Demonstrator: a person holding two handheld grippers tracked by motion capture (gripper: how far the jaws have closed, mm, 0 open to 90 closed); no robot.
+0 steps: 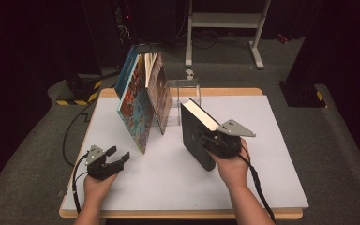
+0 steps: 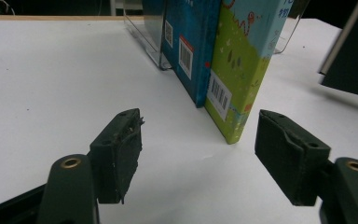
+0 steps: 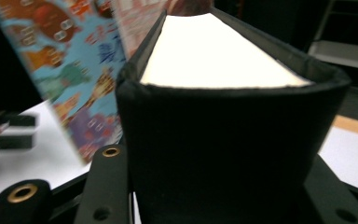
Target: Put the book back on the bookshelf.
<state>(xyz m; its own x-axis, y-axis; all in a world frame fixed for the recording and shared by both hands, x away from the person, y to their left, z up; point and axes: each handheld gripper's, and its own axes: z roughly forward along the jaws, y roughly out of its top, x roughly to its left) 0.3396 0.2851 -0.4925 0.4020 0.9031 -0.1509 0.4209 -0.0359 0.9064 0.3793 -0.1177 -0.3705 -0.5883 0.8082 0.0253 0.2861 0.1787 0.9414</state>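
A thick black book [image 1: 194,136] with white page edges stands upright on the white table [image 1: 272,159]. My right gripper [image 1: 209,139] is shut on its near end, and in the right gripper view the book [image 3: 223,130] sits between both jaws of that gripper [image 3: 221,198]. Left of it, two colourful picture books [image 1: 136,108] lean together against a clear stand [image 1: 187,91]. My left gripper [image 1: 117,157] rests near the front left of the table, open with nothing in it [image 2: 200,149]. It faces the blue book [image 2: 191,46] and the green book [image 2: 242,65].
The clear stand [image 2: 144,39] sits at the back middle of the table. Bare white surface lies between the two grippers and to the right of the black book. A white metal frame [image 1: 225,21] stands on the floor beyond the table.
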